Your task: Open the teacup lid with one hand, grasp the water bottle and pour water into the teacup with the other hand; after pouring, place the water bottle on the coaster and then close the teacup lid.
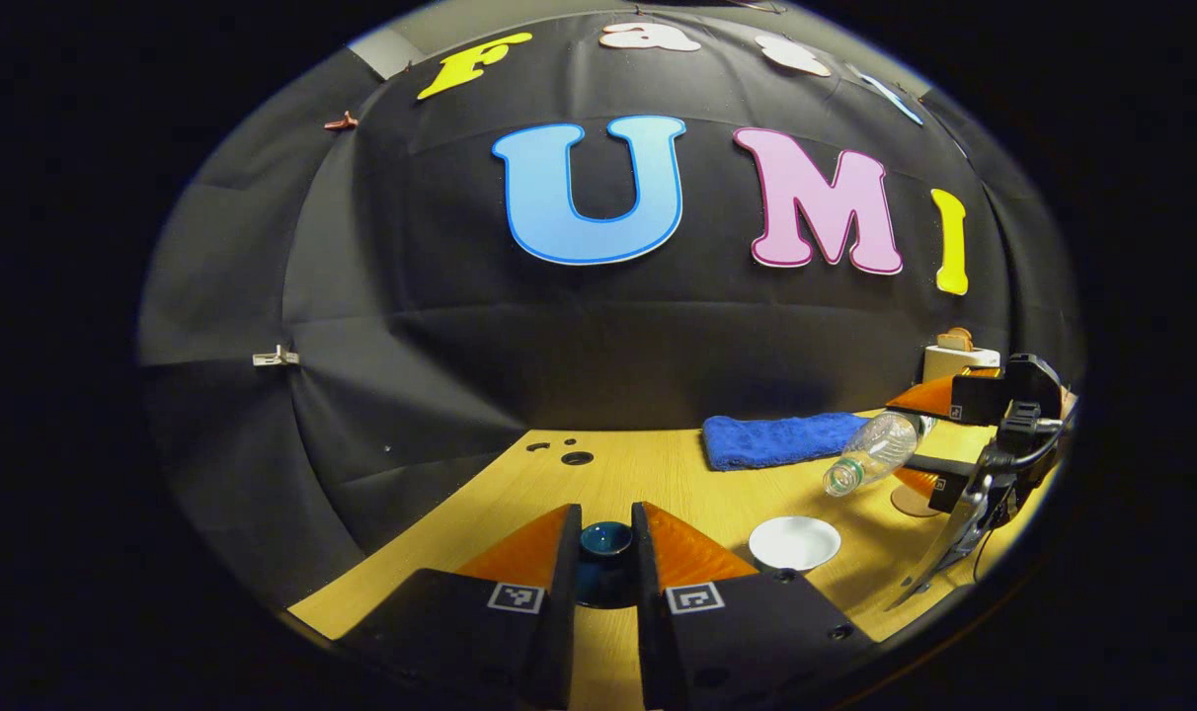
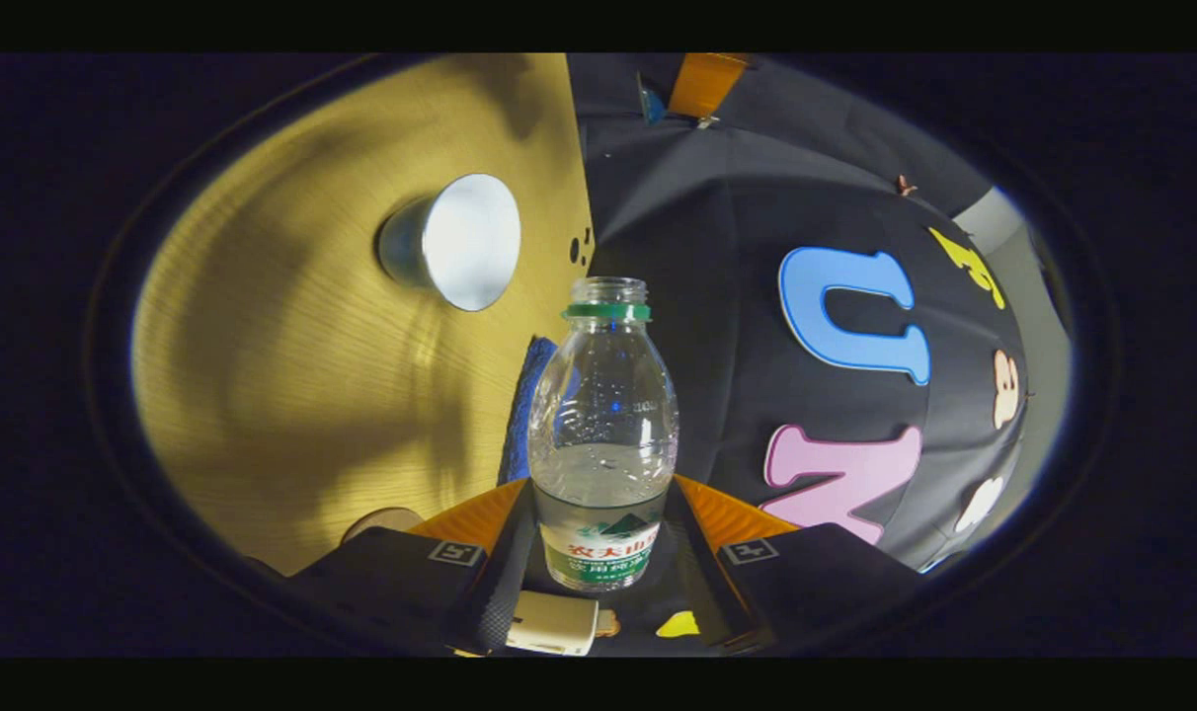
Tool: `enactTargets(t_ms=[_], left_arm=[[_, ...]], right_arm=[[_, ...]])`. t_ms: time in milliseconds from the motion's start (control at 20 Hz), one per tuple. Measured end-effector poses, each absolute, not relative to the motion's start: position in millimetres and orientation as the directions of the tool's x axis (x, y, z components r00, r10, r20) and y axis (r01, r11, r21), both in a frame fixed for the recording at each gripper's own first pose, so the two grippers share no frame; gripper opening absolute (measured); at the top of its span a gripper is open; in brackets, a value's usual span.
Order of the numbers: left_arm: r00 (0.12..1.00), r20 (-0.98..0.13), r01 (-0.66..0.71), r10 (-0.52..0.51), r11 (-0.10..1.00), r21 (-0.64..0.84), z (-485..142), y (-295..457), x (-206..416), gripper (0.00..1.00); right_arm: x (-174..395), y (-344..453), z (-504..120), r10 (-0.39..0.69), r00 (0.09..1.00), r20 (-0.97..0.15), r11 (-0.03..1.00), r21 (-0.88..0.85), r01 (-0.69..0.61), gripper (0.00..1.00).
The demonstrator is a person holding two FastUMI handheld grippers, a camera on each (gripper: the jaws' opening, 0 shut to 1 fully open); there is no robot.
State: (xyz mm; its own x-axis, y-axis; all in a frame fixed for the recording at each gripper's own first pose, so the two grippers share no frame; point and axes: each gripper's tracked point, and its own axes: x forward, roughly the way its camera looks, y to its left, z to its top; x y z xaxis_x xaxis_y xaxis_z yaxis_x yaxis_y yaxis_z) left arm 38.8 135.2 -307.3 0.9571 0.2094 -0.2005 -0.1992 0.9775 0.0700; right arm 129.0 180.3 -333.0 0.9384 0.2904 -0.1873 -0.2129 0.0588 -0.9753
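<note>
My left gripper is shut on the dark blue teacup lid, held above the table's near part. The white teacup stands uncovered on the wooden table to its right. My right gripper is shut on the clear water bottle, which is tilted with its uncapped mouth pointing down-left, above and right of the cup. In the right gripper view the bottle sits between the fingers of the right gripper, its mouth aimed towards the teacup. No water stream is visible. The round coaster lies under the bottle.
A folded blue towel lies at the back of the table. A cream toaster-like box stands at the far right. Small holes mark the table's back left. The left gripper shows far off in the right gripper view.
</note>
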Motion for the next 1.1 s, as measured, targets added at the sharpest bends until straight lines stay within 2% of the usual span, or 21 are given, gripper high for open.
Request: enactTargets(t_ms=[50,100,250,350,450,500,650,700,750,800,900,1100], left_arm=[[0.957,-0.202,-0.197,0.207,0.978,0.067,-308,135,39,0.30],[0.958,-0.202,-0.196,0.205,0.979,0.064,-308,135,39,0.35],[0.957,-0.205,-0.196,0.205,0.979,0.064,-310,135,36,0.26],[0.957,-0.208,-0.195,0.204,0.979,0.065,-313,135,35,0.31],[0.956,-0.212,-0.193,0.203,0.979,0.063,-315,136,34,0.27],[0.956,-0.213,-0.194,0.203,0.979,0.062,-315,136,34,0.31],[0.955,-0.213,-0.196,0.204,0.979,0.059,-315,137,34,0.30],[0.956,-0.213,-0.196,0.204,0.979,0.059,-315,136,36,0.27],[0.956,-0.213,-0.193,0.201,0.980,0.057,-317,136,36,0.30],[0.956,-0.213,-0.193,0.200,0.980,0.056,-317,136,37,0.26],[0.957,-0.212,-0.189,0.196,0.980,0.056,-317,135,37,0.30],[0.959,-0.209,-0.182,0.190,0.982,0.055,-318,134,39,0.30]], right_arm=[[129,180,-334,0.292,0.937,-0.189,0.047,-0.976,-0.212,0.72],[130,179,-335,0.295,0.936,-0.192,0.037,-0.977,-0.212,0.72],[131,181,-339,0.302,0.933,-0.196,-0.007,-0.979,-0.204,0.72],[129,182,-340,0.308,0.932,-0.193,-0.040,-0.981,-0.190,0.72],[131,182,-336,0.313,0.931,-0.188,-0.062,-0.982,-0.178,0.72],[133,182,-338,0.316,0.929,-0.190,-0.071,-0.982,-0.177,0.72],[132,183,-336,0.321,0.928,-0.191,-0.103,-0.981,-0.167,0.72],[134,182,-335,0.325,0.926,-0.190,-0.115,-0.980,-0.160,0.72],[133,183,-334,0.329,0.925,-0.188,-0.129,-0.980,-0.154,0.71],[134,182,-333,0.331,0.925,-0.187,-0.142,-0.979,-0.147,0.71],[136,182,-330,0.330,0.927,-0.178,-0.167,-0.978,-0.129,0.72],[138,181,-325,0.332,0.933,-0.140,-0.200,-0.977,-0.075,0.68]])
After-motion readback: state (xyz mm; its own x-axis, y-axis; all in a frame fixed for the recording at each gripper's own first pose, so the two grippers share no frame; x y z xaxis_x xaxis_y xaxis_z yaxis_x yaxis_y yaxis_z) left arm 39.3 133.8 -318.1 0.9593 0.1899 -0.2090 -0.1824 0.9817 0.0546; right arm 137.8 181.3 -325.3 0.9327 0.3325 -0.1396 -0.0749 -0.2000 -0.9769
